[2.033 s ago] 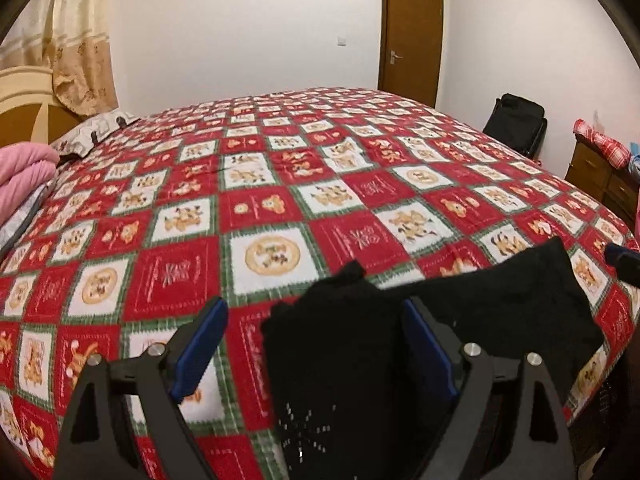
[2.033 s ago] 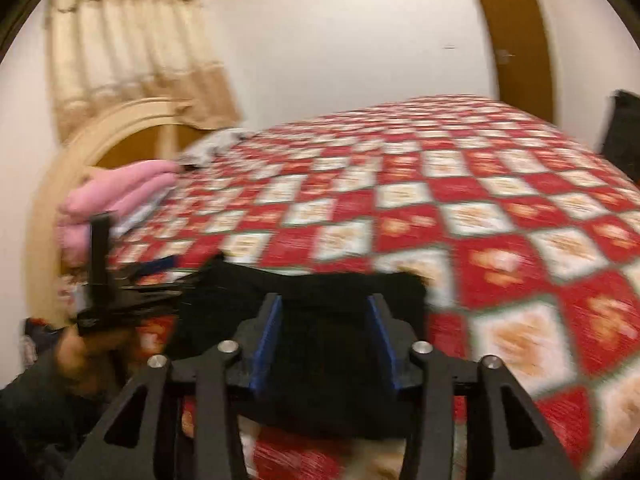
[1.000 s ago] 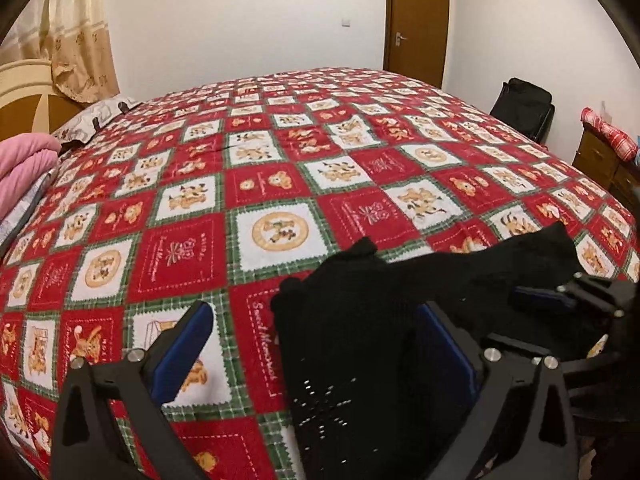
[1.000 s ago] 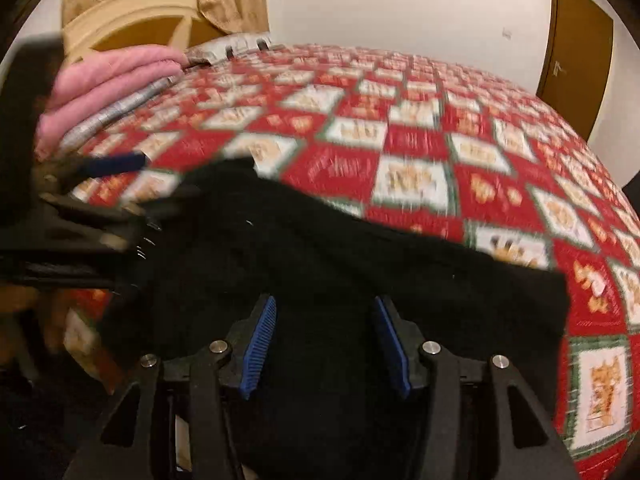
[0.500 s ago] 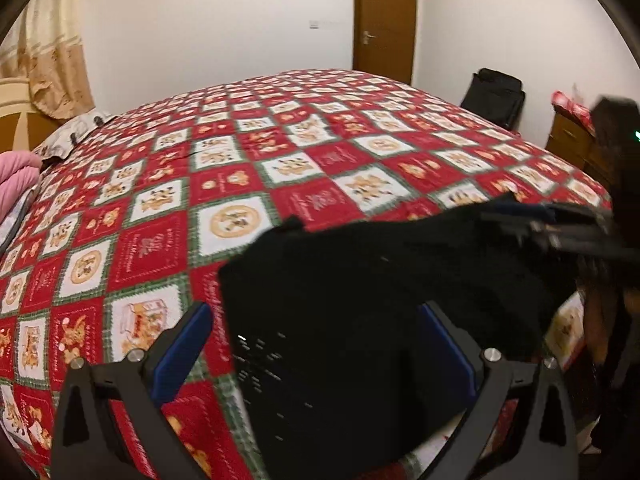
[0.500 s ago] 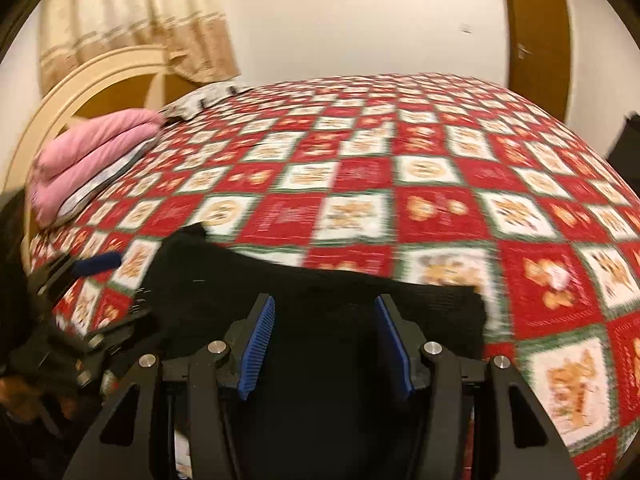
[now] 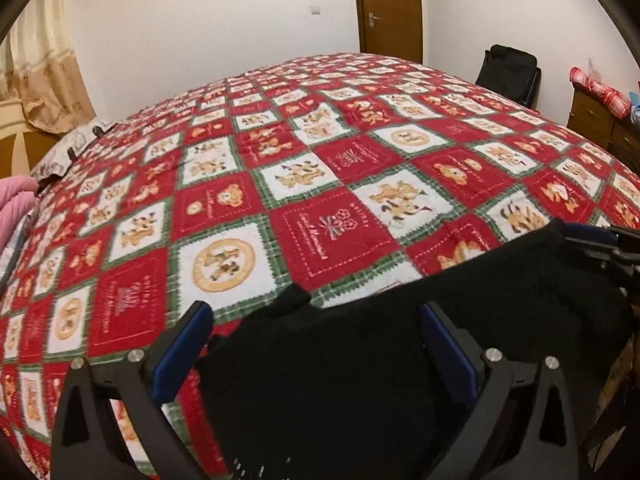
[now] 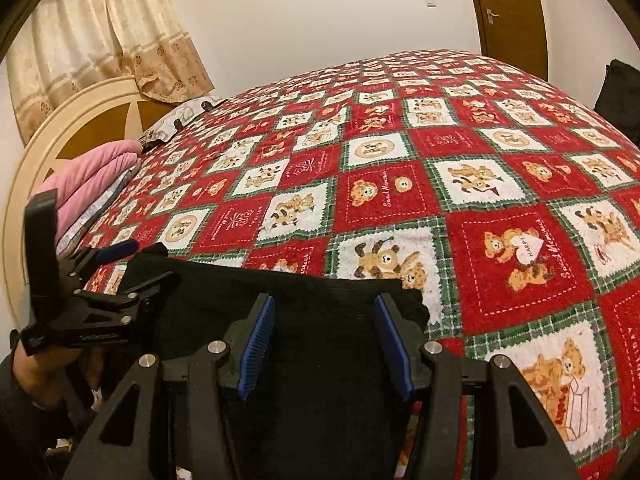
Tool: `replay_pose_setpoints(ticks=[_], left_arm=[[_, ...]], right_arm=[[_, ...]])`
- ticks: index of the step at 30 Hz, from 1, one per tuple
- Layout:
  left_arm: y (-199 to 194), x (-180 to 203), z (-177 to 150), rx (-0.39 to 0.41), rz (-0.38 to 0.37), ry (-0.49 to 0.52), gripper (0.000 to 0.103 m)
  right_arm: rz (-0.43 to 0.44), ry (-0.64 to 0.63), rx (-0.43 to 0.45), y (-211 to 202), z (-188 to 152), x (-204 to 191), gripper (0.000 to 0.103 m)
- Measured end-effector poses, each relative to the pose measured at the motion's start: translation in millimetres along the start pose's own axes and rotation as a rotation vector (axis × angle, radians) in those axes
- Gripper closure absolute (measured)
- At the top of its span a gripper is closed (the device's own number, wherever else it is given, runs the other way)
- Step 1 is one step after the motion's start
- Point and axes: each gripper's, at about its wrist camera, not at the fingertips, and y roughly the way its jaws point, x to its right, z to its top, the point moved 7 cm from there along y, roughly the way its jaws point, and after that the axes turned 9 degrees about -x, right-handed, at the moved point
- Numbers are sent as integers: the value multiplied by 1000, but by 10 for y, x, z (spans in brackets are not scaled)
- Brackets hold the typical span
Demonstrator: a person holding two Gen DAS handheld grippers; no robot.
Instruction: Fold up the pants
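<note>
- Two claws, left claw (image 7: 316, 344) and right claw (image 8: 326, 340), hang over black pants (image 8: 320, 308), both with jaws apart, gripping nothing.
- Pants lie folded at the bed's (image 7: 320, 184) near edge.

White walls (image 7: 200, 32) surround a bed with a red teddy-bear quilt (image 7: 320, 184); brown door (image 7: 388, 4) at 12 o'clock, beige curtain (image 8: 104, 32) at 10.
</note>
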Motion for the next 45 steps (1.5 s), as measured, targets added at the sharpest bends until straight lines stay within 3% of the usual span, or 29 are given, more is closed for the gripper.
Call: replay_pose_setpoints(ticks=[6,11,15,18,22,25,28,33,38,43,45], left_arm=[[63,8,-20,-17,-31,-27,0],[-380,-191,-117,51,-65,-49,0],[-564,-478,-388,60,-94,-90,0],[-518,-629,-602,43,-91,-130,0],[-365,-665,-769,22,-140,-190,0],[-261,-603,-810,-3,-178,-218,0],[-206,-465,-784,7,-161,-188,0],[-157,-419,-757,17,-131,-177,0],[-140,-440,-728,19,-123,-194,0],[-150,-448,-737,4,-130,-208,0],[-147,-440,-737,11,-135,-205,0]], right_arm=[[20,16,12,58,48,57,49],[55,33,47,-214,1,83,49],[100,151,12,-377,-202,370,47],[146,215,-51,-318,-394,500,47],[148,173,-67,-254,-483,434,47],[227,175,-90,-150,-509,317,47],[171,123,-89,-60,-538,263,47],[206,182,-57,-49,-478,343,48],[104,125,-43,18,-467,253,47],[132,97,2,-138,-449,153,52],[85,76,-23,-48,-471,135,52]])
